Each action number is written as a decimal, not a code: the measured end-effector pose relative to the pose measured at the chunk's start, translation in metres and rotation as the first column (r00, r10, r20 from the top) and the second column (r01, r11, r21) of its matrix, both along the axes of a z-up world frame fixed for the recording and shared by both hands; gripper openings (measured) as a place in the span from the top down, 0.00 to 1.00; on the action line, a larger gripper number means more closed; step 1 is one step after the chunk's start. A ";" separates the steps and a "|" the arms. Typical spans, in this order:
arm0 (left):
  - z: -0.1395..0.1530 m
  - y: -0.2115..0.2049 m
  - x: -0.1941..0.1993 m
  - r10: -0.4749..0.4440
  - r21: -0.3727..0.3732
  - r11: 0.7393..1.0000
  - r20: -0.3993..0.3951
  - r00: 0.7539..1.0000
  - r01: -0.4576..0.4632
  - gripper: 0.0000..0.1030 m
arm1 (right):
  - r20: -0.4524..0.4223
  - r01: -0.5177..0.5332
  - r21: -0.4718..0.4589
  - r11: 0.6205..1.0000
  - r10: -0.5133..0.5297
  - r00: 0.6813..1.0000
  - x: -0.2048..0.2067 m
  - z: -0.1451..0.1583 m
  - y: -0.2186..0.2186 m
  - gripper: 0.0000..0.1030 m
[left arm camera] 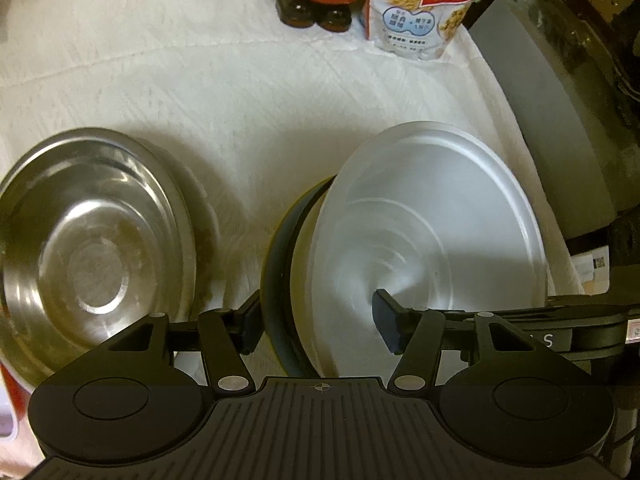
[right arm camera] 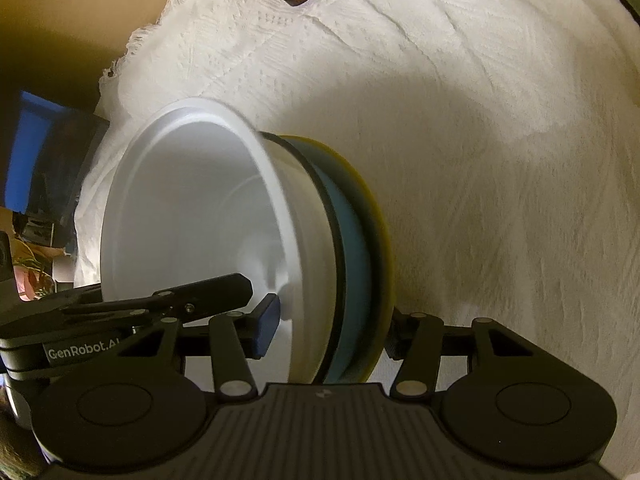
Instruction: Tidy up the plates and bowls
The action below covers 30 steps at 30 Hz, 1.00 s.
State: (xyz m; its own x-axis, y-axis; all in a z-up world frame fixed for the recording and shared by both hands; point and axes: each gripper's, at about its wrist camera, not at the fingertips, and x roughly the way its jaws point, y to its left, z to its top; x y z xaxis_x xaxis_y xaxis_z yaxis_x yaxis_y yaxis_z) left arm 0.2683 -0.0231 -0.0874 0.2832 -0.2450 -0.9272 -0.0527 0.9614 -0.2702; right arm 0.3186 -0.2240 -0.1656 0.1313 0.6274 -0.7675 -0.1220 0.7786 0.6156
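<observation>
While both grippers [left arm camera: 316, 322] [right arm camera: 330, 330] clamp the nested bowls' [left arm camera: 436, 224] rims beside the steel bowl [left arm camera: 92, 236], I judge the stack light, stiff and slippery; rim holds seem safest.

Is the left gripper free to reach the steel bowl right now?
Probably not yet. The left gripper straddles the rim of the white bowl stack, so it must back off first. The steel bowl itself sits uncovered beside it.

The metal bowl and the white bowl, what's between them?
Only bare white cloth lies between the metal bowl and the white bowl, seen in the left wrist view.
</observation>
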 end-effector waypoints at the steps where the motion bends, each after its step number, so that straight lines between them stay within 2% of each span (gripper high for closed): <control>1: 0.001 0.001 0.000 -0.002 -0.001 1.000 0.003 1.000 0.002 0.41 | 0.001 0.000 0.002 1.000 0.000 1.000 0.000 0.001 -0.001 0.48; 10: 0.006 0.002 -0.002 -0.011 -0.024 1.000 0.036 0.999 0.012 0.41 | 0.083 -0.013 -0.041 0.999 0.016 0.996 -0.004 0.015 -0.003 0.48; 15: -0.006 0.003 -0.002 -0.004 -0.037 0.999 0.013 1.000 0.005 0.42 | 0.085 -0.020 -0.057 0.998 0.024 0.996 -0.003 0.007 -0.002 0.48; 21: -0.010 -0.001 -0.005 -0.017 -0.019 1.000 0.003 1.000 0.017 0.43 | 0.095 -0.038 -0.061 0.997 0.044 0.994 -0.007 0.001 -0.002 0.48; 24: -0.009 -0.001 -0.004 -0.027 -0.014 1.000 0.000 1.000 0.027 0.45 | 0.106 -0.051 -0.061 0.997 0.057 0.993 -0.007 0.002 -0.004 0.47; 28: -0.010 0.002 -0.004 -0.020 -0.019 1.000 0.002 1.000 0.020 0.50 | 0.189 -0.030 -0.118 0.993 0.052 0.981 -0.007 0.014 -0.006 0.47; 30: -0.010 0.002 -0.003 -0.017 -0.017 1.000 0.003 1.000 0.017 0.50 | 0.183 -0.029 -0.105 0.994 0.048 0.982 -0.004 0.015 -0.007 0.47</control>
